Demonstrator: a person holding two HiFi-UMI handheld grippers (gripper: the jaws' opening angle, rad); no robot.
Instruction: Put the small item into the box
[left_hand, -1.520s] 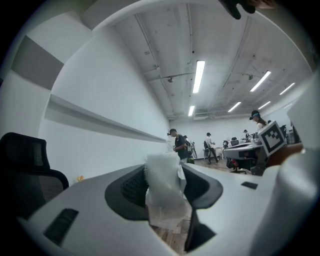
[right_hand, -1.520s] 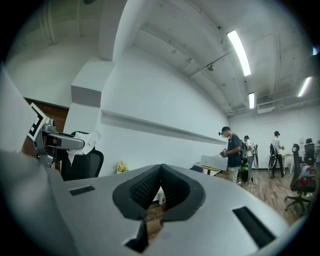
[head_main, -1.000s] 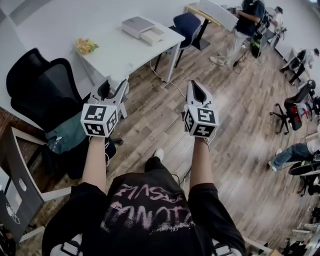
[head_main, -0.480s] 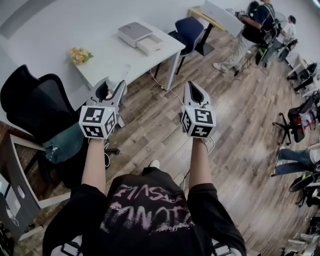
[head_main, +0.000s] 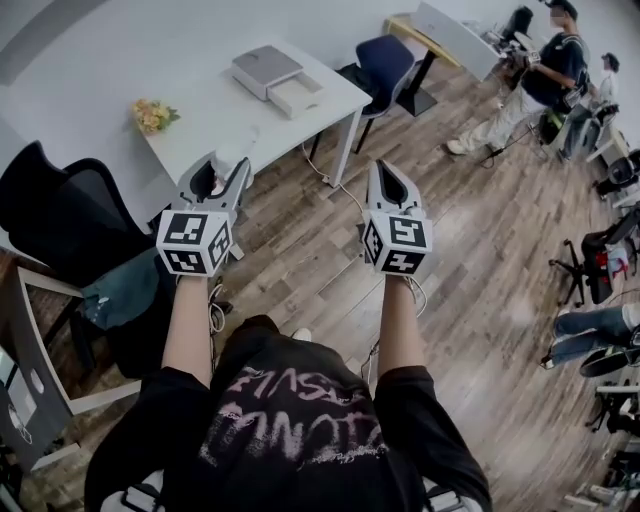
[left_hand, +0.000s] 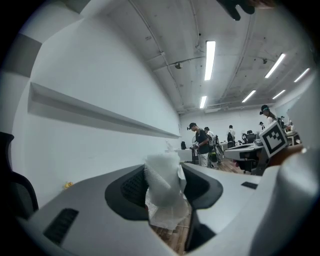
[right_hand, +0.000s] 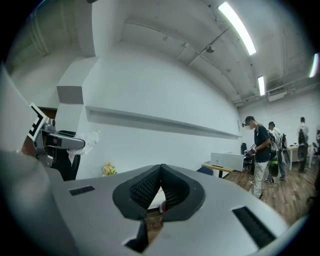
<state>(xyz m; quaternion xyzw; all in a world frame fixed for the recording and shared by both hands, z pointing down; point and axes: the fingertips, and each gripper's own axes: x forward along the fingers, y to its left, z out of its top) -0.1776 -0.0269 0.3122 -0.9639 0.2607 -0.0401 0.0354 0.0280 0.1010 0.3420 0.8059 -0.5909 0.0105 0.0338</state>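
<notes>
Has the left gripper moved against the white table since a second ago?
Yes, slightly: the left gripper has come nearer the white table and the flowers on it.

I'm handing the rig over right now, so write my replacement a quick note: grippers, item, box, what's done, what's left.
Left gripper: shut on the small white wrapped item, held up in the air.
Right gripper: shut, nothing between its jaws.
Box: on the white table ahead, apart from both grippers.
Done: item picked up.
Left: carry it over the box and release it inside.
</notes>
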